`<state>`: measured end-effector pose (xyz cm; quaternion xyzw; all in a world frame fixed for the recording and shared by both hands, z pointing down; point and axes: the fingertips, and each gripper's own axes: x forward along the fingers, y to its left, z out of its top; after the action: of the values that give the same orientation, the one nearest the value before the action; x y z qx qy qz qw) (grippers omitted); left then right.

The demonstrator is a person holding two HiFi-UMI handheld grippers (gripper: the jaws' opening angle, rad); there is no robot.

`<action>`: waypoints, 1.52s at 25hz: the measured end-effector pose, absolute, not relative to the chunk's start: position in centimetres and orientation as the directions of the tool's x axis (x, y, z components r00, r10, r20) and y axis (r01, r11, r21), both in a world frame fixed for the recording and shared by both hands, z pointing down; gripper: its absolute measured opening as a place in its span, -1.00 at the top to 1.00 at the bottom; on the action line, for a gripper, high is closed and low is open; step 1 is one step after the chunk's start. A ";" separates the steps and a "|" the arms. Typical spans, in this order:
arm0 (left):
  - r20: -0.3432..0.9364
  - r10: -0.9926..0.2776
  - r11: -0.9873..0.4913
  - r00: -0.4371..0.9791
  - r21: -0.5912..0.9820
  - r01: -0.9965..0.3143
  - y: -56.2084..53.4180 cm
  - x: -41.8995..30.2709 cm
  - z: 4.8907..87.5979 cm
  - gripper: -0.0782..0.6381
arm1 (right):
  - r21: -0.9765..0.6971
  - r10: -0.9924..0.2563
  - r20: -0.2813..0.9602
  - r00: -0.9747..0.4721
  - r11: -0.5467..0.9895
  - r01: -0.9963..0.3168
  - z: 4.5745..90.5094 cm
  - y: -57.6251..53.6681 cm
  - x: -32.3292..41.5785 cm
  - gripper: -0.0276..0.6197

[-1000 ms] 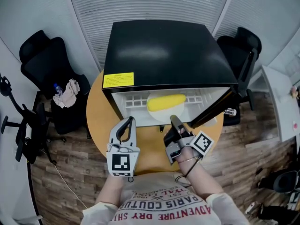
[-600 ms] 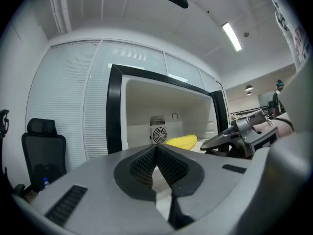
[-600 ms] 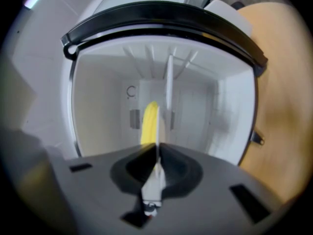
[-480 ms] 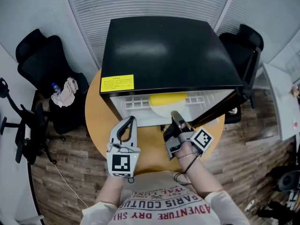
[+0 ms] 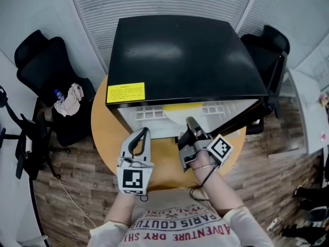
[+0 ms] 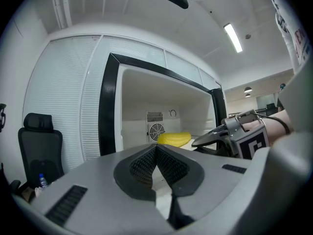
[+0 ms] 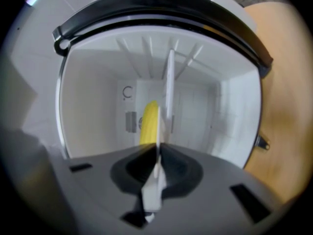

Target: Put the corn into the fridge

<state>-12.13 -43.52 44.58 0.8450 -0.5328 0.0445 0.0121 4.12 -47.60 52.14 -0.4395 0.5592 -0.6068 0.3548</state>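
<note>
The yellow corn (image 5: 183, 106) lies on a white plate (image 5: 176, 117) inside the open black fridge (image 5: 180, 55), mostly hidden under the fridge's top edge in the head view. My right gripper (image 5: 188, 124) is shut on the plate's near rim at the fridge mouth. In the right gripper view the plate (image 7: 169, 89) shows edge-on between the jaws, with the corn (image 7: 148, 124) beside it deep in the white interior. My left gripper (image 5: 142, 134) is shut and holds nothing, hovering over the round wooden table (image 5: 163, 161) just left of the right one. In the left gripper view the corn (image 6: 173, 139) rests near the fridge's back wall.
The fridge door (image 5: 240, 120) stands open to the right. Black office chairs stand to the left (image 5: 41, 68) and at the back right (image 5: 268, 48). A cloth and a bottle (image 5: 68, 99) lie on the left chair. Wooden floor surrounds the table.
The plate with the corn has slid deeper into the fridge, pushed by my right gripper; less of the corn shows under the fridge top. The left gripper has stayed put.
</note>
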 end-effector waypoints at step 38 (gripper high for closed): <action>0.128 -0.898 -0.427 0.421 -0.019 -0.904 -39.1 -7.1 44.2 0.70 | -0.966 -0.873 -0.007 -0.487 0.132 -0.223 48.5 -41.4 5.9 0.83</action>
<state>-7.10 -39.10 44.21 0.8425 -0.5348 0.0591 0.0265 5.87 -41.44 48.48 -0.3999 0.6852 -0.5235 0.3109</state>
